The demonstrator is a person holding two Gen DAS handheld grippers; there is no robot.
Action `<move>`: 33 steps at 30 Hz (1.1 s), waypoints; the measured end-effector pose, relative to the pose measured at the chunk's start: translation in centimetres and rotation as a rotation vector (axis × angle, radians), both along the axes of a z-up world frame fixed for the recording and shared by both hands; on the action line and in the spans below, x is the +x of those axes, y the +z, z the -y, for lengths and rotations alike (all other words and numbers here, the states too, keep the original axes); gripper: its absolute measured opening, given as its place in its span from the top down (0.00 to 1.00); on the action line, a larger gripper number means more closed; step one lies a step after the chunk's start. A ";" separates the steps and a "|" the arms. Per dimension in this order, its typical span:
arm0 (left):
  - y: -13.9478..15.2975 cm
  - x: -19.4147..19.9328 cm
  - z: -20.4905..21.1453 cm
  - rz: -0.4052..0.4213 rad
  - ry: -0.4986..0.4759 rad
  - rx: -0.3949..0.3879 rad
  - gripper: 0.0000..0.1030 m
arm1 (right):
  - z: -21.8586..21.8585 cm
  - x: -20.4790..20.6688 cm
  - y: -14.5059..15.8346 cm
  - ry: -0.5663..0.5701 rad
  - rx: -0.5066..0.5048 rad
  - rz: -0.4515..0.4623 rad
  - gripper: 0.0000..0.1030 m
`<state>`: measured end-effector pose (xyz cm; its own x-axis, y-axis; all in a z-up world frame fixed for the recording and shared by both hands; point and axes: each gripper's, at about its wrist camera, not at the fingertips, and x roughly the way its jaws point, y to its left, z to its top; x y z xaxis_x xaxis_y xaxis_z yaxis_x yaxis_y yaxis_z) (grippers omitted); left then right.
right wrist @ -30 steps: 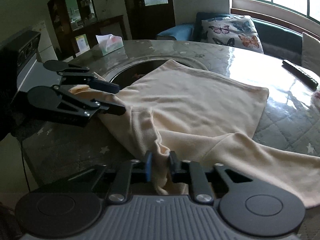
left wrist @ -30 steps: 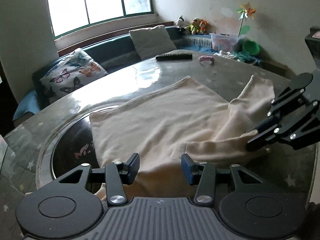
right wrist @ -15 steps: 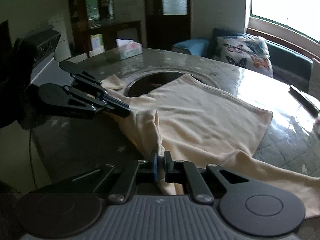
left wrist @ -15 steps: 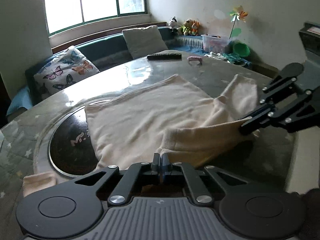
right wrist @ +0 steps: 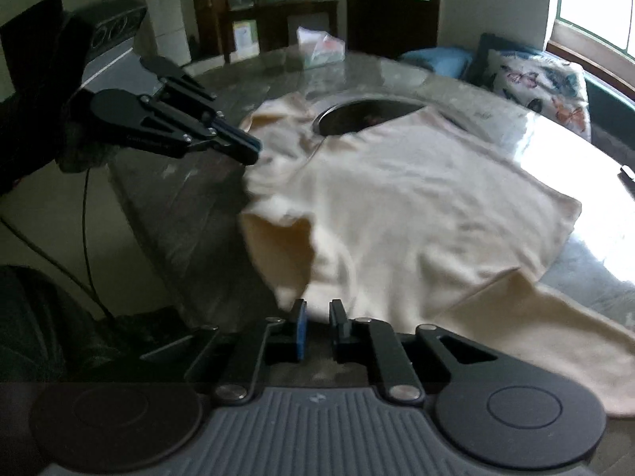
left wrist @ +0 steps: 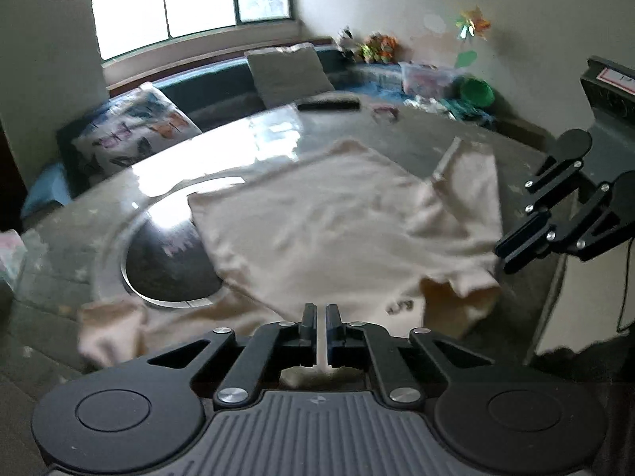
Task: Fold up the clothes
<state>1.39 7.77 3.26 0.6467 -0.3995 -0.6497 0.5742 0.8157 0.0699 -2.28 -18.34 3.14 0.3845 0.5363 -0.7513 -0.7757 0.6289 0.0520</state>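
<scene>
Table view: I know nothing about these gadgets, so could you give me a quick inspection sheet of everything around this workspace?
Surface: round glass-topped table, glossy, with a dark round inset.
Job's things: cream garment spread out, its near edge rumpled.
Clutter: remote control and tissue box on the table.
Grippers: left gripper has its jaws nearly closed, apparently pinching the garment's edge. The right gripper jaws are at the cloth's edge, but the grip is too blurred to judge.
Cables: dark cable hanging beside the table.
Surroundings: butterfly cushion on a bench, window, plush toys.
</scene>
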 end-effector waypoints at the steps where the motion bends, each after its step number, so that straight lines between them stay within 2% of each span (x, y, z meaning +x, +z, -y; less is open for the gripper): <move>1: 0.3 0.3 -0.1 0.013 0.010 -0.005 0.94 | 0.2 0.4 0.3 -0.017 -0.001 0.017 0.90; 4: 0.3 2.1 0.5 0.025 0.043 -0.022 0.94 | 0.7 2.7 0.7 -0.109 -0.015 0.074 0.88; 8: -0.4 5.2 1.5 -0.002 0.091 -0.033 0.94 | 1.2 6.8 -0.7 -0.225 -0.013 0.074 0.87; 11: -1.3 7.5 1.8 -0.032 0.133 -0.026 0.94 | 1.6 9.2 -2.4 -0.297 -0.040 0.041 0.81; 13: -1.7 8.9 1.6 -0.050 0.164 -0.019 0.94 | 2.4 9.7 -3.3 -0.330 -0.066 0.012 0.81; 18: -2.4 12.2 0.8 -0.084 0.248 -0.014 0.94 | 3.8 9.2 -3.0 -0.325 -0.067 -0.013 0.79; 21: -2.6 14.6 0.6 -0.099 0.300 -0.016 0.89 | 4.2 10.0 -1.8 -0.333 -0.038 0.006 0.72; 26: -3.4 17.3 0.8 -0.102 0.335 -0.011 0.61 | 5.0 14.3 -1.4 -0.433 -0.030 0.031 0.71; 29: -3.8 18.9 1.0 -0.103 0.355 -0.008 0.54 | 5.8 17.0 -1.8 -0.490 -0.030 0.036 0.71; 33: -4.4 21.0 1.2 -0.105 0.383 -0.005 0.54 | 6.5 20.2 -2.4 -0.540 -0.031 0.030 0.71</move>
